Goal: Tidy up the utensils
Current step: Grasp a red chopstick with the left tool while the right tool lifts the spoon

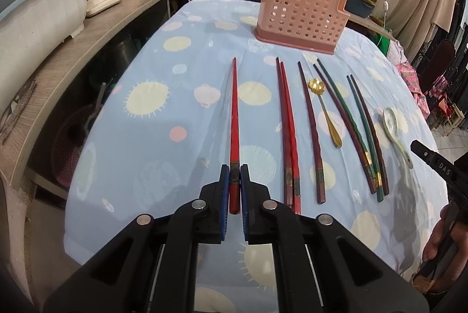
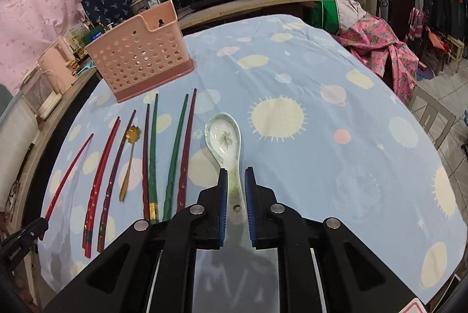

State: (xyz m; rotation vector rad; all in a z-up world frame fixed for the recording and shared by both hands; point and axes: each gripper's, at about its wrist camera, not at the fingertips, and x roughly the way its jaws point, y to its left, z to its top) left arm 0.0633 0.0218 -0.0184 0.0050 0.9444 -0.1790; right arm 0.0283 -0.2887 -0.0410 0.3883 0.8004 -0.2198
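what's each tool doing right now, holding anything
Left tool: closed on the handle end of the red chopstick.
Right tool: open, pads either side of the ceramic spoon handle without pressing it.

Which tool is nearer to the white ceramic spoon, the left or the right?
Right. The right tool has the white ceramic spoon handle between its fingers; the left tool grips a red chopstick far across the row.

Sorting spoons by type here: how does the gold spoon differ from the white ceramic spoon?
The gold spoon is slim metal with a small flower-shaped bowl; the ceramic spoon is white, broad and deep-bowled, with a green print. The gold spoon lies among the chopsticks, untouched; the ceramic spoon's handle sits between the right gripper's pads. Both lie on the tablecloth, bowls toward the pink holder.
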